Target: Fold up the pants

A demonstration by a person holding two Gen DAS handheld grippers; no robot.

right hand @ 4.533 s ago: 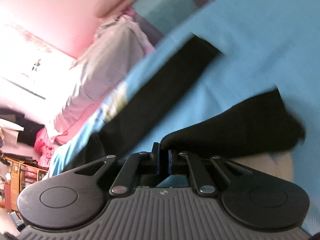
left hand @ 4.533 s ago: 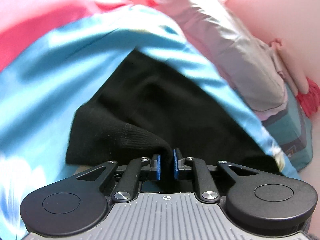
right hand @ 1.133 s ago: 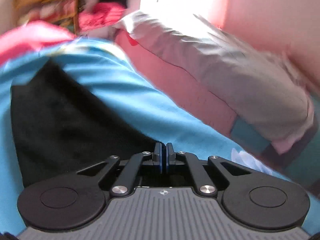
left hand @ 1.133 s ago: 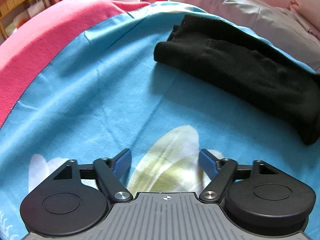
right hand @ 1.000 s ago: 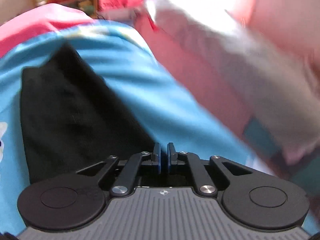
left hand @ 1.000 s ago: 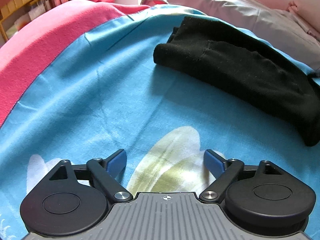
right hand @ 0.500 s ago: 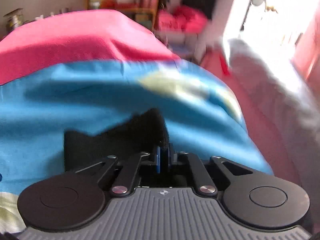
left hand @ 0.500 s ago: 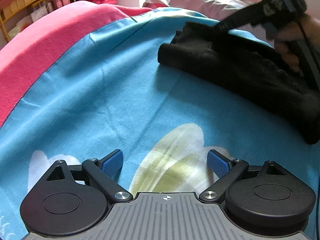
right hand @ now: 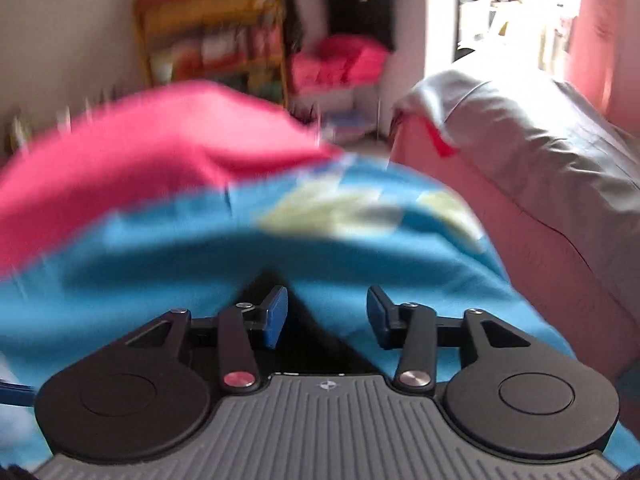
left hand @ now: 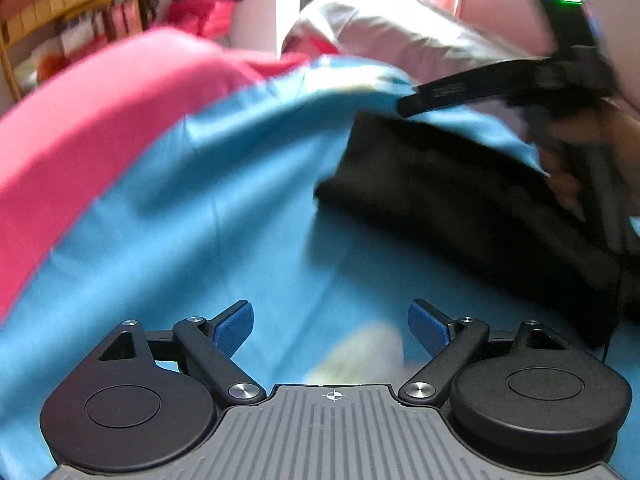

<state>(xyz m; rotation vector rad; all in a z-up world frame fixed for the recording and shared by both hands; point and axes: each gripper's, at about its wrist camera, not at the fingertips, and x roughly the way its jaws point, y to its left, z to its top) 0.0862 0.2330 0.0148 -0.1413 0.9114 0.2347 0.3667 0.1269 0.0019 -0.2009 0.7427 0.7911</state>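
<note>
The black pants (left hand: pixel 460 200) lie folded in a long bundle on the blue bedsheet (left hand: pixel 200 220), at the right of the left wrist view. My left gripper (left hand: pixel 331 326) is open and empty, low over the sheet, short of the pants. My right gripper (right hand: pixel 327 316) is open with nothing between its pads; a dark tip of the pants (right hand: pixel 280 280) shows just below its jaws. In the left wrist view the right gripper's body (left hand: pixel 520 76) is above the far end of the pants, held by a hand.
A pink blanket (left hand: pixel 80 120) covers the left side of the bed. A grey pillow (right hand: pixel 540 152) lies at the right against a pink wall. A wooden shelf (right hand: pixel 208 40) and red laundry (right hand: pixel 340 60) stand beyond the bed.
My right gripper has opened and let go of the pants, and has moved toward their far end. My left gripper stays open and has shifted slightly.
</note>
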